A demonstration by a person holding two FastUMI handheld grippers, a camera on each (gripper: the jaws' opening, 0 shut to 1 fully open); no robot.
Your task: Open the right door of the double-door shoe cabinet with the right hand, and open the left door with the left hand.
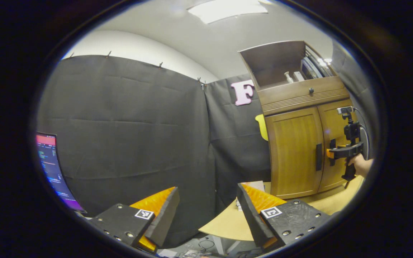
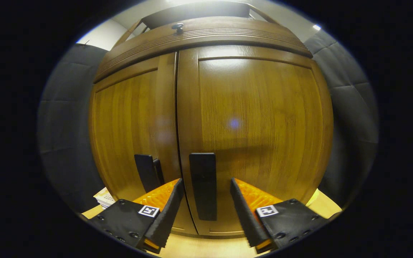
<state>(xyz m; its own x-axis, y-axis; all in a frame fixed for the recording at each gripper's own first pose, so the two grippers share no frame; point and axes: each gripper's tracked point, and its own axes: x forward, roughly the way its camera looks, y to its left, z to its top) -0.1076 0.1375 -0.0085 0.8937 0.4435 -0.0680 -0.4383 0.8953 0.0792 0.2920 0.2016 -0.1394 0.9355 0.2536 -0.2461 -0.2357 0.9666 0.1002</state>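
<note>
Shoe cabinet (image 1: 299,143) stands on the pale wood surface (image 1: 228,222) at the booth's back corner, both doors shut, so nothing's opened yet. Judged step: right door first.

To do it well: right tool (image 2: 206,200) has its fingers apart, straddling the right door's handle (image 2: 203,184) w/ a gap each side. Push in a bit more so the pads sit past the handle's edge, close firmly, then pull in an arc around the hinge on the far right side, not straight back, or the grip may slip off.

Left tool (image 1: 208,211) hangs well back, fingers apart, holding nothing; it's aimed at the booth wall, needs swinging toward the left door's handle (image 2: 148,172).

Looks: warm brown wood w/ vertical grain, panelled doors, ribbed band above w/ small dark knob (image 2: 177,26), open shelf on top. Handles are dark upright bars just beside the centre seam.
</note>
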